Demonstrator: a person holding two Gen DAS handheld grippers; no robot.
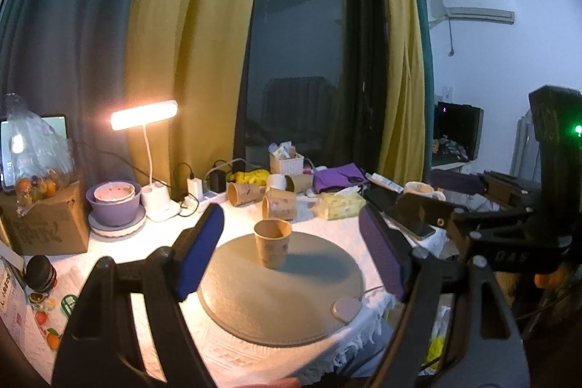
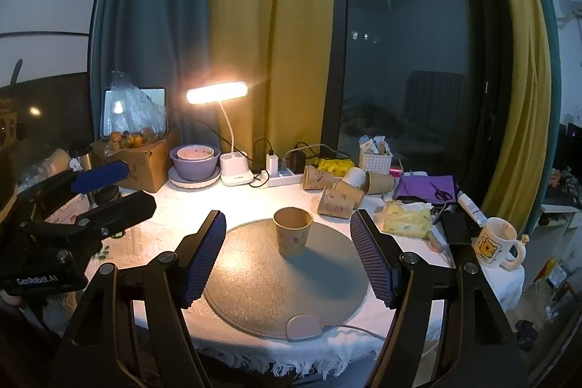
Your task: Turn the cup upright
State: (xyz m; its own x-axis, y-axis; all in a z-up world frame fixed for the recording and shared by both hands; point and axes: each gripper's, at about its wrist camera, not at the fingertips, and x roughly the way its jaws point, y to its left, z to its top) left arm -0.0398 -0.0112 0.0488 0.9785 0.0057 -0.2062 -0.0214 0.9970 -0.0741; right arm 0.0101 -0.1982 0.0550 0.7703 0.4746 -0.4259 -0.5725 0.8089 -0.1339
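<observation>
A brown paper cup point(image 2: 293, 231) stands upright, mouth up, on the far half of a round grey mat point(image 2: 276, 282) that lies on the white-clothed tabletop point(image 2: 174, 206). Both grippers hover short of it with their jaws spread wide and nothing between them: the right gripper point(image 2: 289, 257) frames the cup squarely from the near edge of the mat, and the left gripper point(image 1: 291, 253) does the same from a little further left, its blue pads point(image 1: 202, 253) well apart from the cup's sides. Behind the mat, several more paper cups point(image 2: 336, 191) lie tipped on their sides near a white power strip point(image 2: 280, 179). A lit desk lamp point(image 2: 217, 92) glows over a purple bowl point(image 2: 194, 162), a cardboard box point(image 2: 145, 166) sits further left, and a yellow tissue pack point(image 2: 405, 219) and a bear-printed mug point(image 2: 496, 242) are off to the right.
</observation>
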